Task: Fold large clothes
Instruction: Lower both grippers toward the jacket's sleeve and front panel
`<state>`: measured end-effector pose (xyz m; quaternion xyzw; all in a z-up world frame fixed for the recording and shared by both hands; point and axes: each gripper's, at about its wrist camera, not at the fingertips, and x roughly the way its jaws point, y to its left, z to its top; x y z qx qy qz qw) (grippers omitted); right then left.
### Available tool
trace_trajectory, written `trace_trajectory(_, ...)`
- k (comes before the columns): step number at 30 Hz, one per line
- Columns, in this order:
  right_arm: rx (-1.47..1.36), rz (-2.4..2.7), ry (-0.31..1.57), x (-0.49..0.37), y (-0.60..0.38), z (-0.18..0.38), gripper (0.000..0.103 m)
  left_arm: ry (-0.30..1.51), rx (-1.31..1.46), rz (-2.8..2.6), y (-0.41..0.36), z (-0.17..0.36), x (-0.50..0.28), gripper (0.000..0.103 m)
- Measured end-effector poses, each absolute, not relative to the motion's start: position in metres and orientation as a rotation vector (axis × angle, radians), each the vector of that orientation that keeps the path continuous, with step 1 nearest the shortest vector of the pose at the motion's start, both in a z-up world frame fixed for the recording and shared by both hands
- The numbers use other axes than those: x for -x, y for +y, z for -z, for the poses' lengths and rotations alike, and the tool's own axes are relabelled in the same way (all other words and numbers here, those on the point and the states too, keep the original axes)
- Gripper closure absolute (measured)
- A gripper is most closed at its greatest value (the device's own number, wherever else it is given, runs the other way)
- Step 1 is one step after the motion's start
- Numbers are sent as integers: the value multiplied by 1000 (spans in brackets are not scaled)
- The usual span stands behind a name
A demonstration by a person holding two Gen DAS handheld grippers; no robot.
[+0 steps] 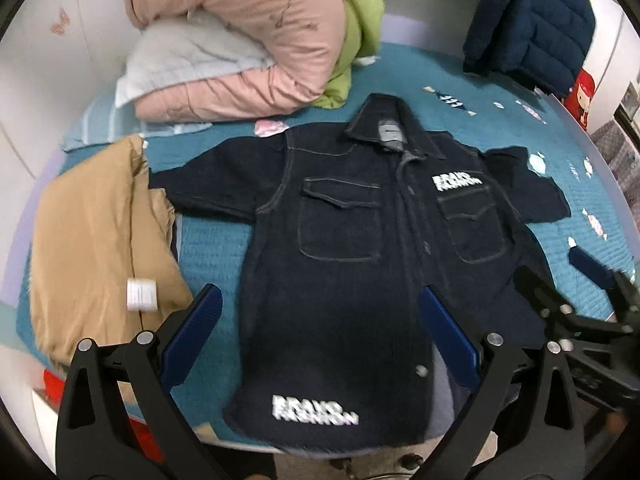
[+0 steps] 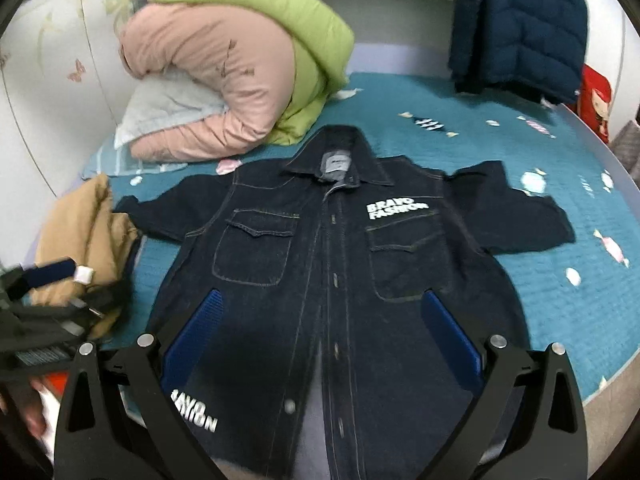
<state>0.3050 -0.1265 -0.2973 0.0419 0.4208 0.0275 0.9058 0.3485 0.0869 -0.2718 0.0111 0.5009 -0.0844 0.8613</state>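
There, a dark denim jacket [image 2: 328,264] with pale stitching lay flat, buttoned, on the quilted teal bed [image 2: 560,320]. Both the left gripper [image 1: 320,332] and right gripper [image 2: 320,332] hovered with jaws wide apart, empty.

A bed covered by a teal quilted bedspread [image 2: 520,280] printed with small sweets fills the room's middle. A pale wall [image 2: 48,92] with butterfly stickers runs along its left side, and a white headboard [image 2: 384,8] stands at the far end. On the bed lie rolled pink and green quilts [image 2: 248,64] and a pale blue pillow [image 2: 164,108].
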Motion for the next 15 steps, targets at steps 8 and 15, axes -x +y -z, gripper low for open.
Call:
trace_trajectory(8, -111, -132, 922, -415, -79, 353, 7, 1100, 31, -8, 207, 260, -485, 5)
trace_trajectory(15, -61, -194, 927, -470, -31, 390, 7, 1234, 193, -143, 318, 295, -585, 5)
